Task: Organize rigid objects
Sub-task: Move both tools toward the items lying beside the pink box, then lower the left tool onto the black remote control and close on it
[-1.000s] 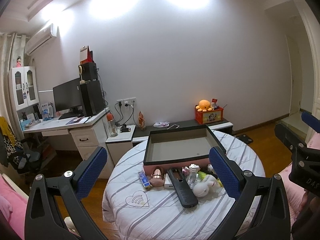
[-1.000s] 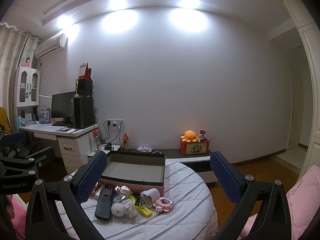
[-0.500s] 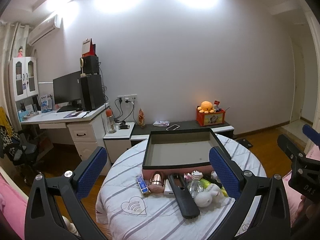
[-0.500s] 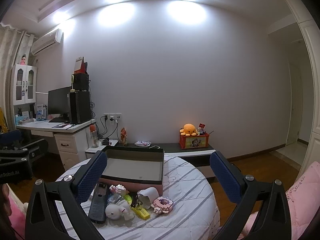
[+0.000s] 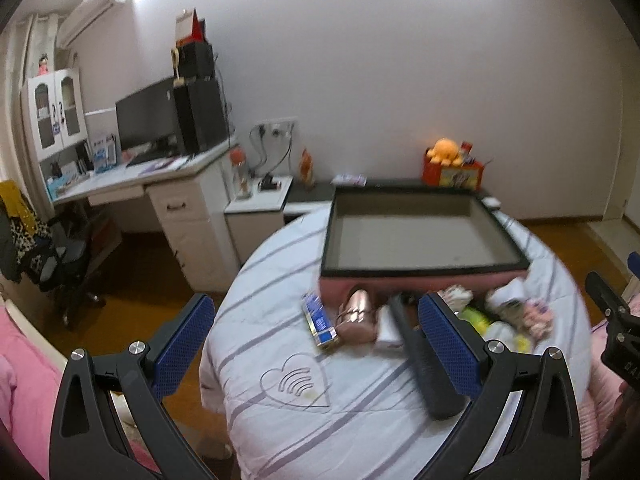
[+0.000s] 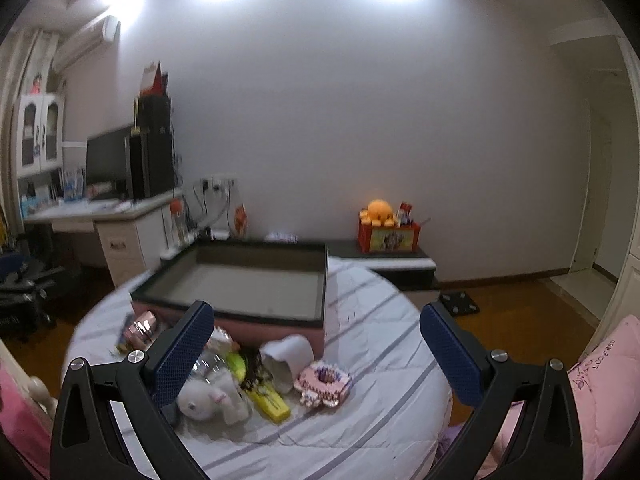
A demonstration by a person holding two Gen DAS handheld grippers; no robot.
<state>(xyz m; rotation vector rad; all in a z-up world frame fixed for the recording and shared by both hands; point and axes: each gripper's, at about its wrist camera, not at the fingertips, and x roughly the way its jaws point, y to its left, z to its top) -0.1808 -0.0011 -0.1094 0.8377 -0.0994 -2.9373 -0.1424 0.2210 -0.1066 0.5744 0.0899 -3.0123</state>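
A pink box [image 5: 420,280] with a dark rim stands open and empty on the round striped table [image 5: 288,360]; it also shows in the right wrist view [image 6: 248,280]. In front of it lies a pile: a blue carton [image 5: 319,320], a rose-gold bottle [image 5: 357,312], a black remote [image 5: 424,364], a white plush toy [image 6: 212,398], a yellow item [image 6: 270,400], a white cup on its side [image 6: 288,356] and a pink brick donut [image 6: 324,384]. My left gripper [image 5: 316,344] is open above the carton. My right gripper [image 6: 316,356] is open above the donut.
A white desk [image 5: 168,196] with a monitor and drawers stands at the left, with a chair [image 5: 48,264] beside it. A low dark bench [image 6: 396,260] along the wall carries a red box with an orange plush [image 6: 380,212]. Pink bedding [image 6: 600,384] lies at the right.
Both grippers have moved forward and tipped down toward the table. The box and pile now look larger and closer. Both stay open.
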